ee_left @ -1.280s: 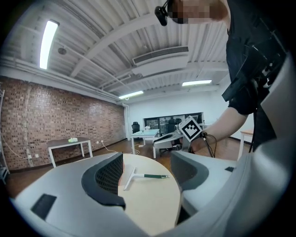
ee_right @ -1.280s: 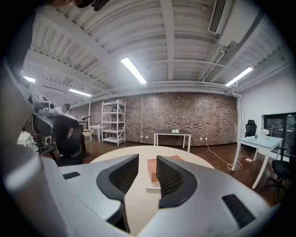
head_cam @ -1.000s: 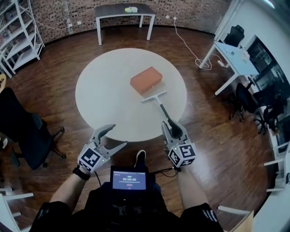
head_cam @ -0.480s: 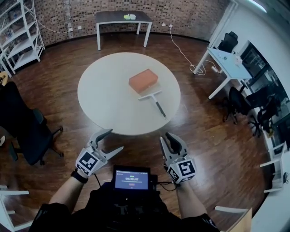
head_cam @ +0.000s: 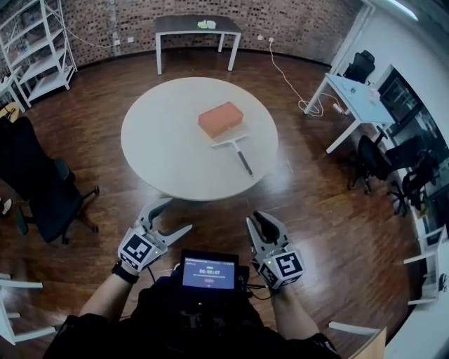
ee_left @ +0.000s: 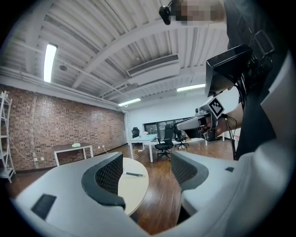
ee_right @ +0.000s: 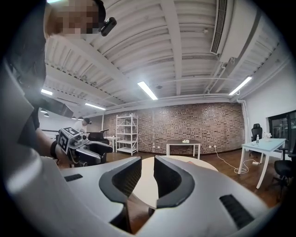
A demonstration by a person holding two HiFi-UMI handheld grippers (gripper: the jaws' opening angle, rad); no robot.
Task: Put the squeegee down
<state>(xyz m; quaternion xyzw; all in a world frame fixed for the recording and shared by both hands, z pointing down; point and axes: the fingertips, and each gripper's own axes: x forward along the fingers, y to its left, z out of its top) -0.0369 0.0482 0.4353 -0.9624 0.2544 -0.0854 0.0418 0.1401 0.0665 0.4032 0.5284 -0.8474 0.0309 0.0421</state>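
A brick wall [head_cam: 295, 21] bounds the wood floor [head_cam: 91, 98], white shelving [head_cam: 38, 49] and round white table [head_cam: 168, 140].

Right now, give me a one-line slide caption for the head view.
Squeegee on the round table beside an orange block; left gripper and right gripper empty, short of it.

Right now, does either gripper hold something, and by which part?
Nothing is held. The left gripper stands wide open, the right gripper narrowly apart, both empty. The squeegee lies on the round table, away from both.
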